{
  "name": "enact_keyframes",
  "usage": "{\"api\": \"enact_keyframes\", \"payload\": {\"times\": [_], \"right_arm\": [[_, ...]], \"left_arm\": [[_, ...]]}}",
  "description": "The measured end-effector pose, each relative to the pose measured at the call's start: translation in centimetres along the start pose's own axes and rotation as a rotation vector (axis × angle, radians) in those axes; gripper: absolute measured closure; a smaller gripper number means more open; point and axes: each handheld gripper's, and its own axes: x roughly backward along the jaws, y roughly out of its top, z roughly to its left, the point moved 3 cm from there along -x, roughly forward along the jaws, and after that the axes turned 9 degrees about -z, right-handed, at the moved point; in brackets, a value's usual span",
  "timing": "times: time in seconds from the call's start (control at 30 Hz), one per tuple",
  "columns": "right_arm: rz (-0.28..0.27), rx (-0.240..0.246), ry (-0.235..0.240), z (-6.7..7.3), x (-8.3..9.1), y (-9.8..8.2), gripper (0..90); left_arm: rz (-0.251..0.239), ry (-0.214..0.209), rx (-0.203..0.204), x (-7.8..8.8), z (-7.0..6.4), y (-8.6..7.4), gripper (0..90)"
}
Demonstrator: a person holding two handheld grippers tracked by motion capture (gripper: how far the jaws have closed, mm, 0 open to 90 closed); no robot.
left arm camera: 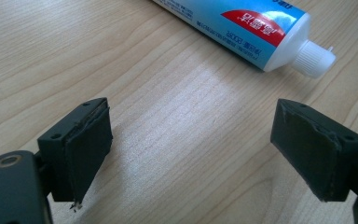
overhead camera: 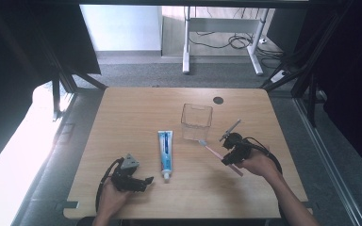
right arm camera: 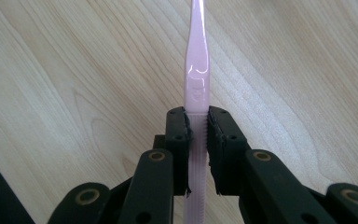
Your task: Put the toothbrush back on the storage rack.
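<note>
The right tool (right arm camera: 197,122) clamps the pink toothbrush (right arm camera: 196,70) by its handle; next it needs carrying to the clear bin (overhead camera: 196,121). The left tool (left arm camera: 191,149) gapes wide beside the toothpaste (left arm camera: 242,28).

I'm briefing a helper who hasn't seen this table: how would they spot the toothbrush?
Start at the clear plastic box on the wooden table. Just to its right, the right claw grips the toothbrush. It is thin and pink, unlike the fat blue-and-white toothpaste tube.

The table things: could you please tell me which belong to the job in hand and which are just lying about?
In use: pink toothbrush, clamped in the right gripper; clear box near its head.
Lying about: toothpaste tube; left gripper, open, holding nothing.
</note>
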Motion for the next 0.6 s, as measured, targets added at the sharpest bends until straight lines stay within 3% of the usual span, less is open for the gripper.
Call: {"api": "enact_keyframes", "payload": {"times": [0.6], "right_arm": [[-0.142,-0.025,0.0,-0.3,2.2,1.7,79.1]], "left_arm": [[-0.002,0.004,-0.013,0.1,0.0,0.1,12.9]]}}
